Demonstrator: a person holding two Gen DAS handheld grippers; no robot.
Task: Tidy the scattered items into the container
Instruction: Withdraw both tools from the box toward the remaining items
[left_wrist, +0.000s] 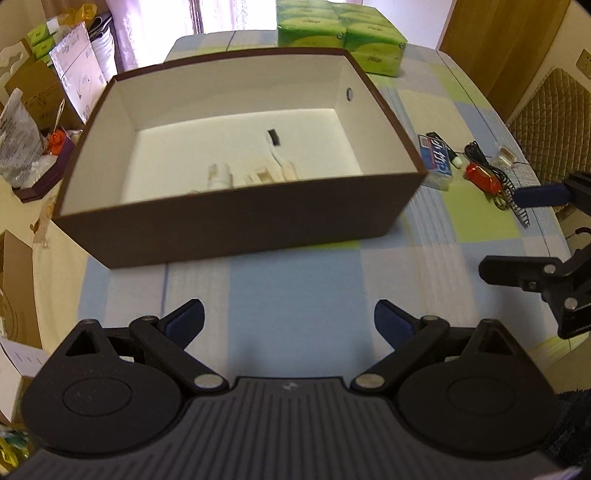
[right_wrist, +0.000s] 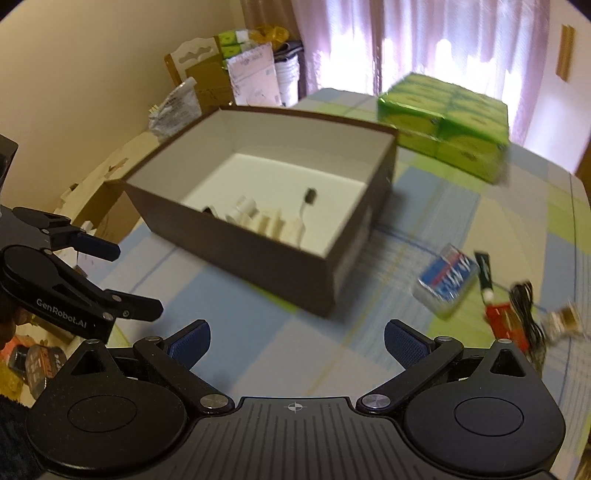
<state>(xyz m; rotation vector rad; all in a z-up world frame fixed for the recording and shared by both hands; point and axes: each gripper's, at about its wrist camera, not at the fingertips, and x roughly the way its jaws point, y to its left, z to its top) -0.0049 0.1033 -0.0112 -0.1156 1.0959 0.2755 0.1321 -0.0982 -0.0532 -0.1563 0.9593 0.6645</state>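
A brown box (left_wrist: 236, 218) (right_wrist: 240, 254) with a white inside stands open on the checked tablecloth. Inside lie several white pieces (left_wrist: 221, 177) (right_wrist: 258, 218) and a white stick with a black head (left_wrist: 275, 147) (right_wrist: 308, 195). Right of the box lie a blue pack (left_wrist: 436, 158) (right_wrist: 447, 282), a small black tube (left_wrist: 445, 147) (right_wrist: 484, 273), a red item (left_wrist: 482, 177) (right_wrist: 504, 319), a black cable (left_wrist: 480, 157) (right_wrist: 522, 295) and a small clear case (left_wrist: 506, 157) (right_wrist: 565, 319). My left gripper (left_wrist: 290, 321) (right_wrist: 125, 278) is open and empty before the box. My right gripper (right_wrist: 297, 334) (left_wrist: 517, 234) is open and empty beside the scattered items.
Green tissue packs (left_wrist: 343, 33) (right_wrist: 447, 125) sit behind the box at the table's far side. Cardboard boxes and bags (left_wrist: 44, 96) (right_wrist: 207, 81) crowd the left side off the table. A padded chair back (left_wrist: 554, 107) stands at the right edge.
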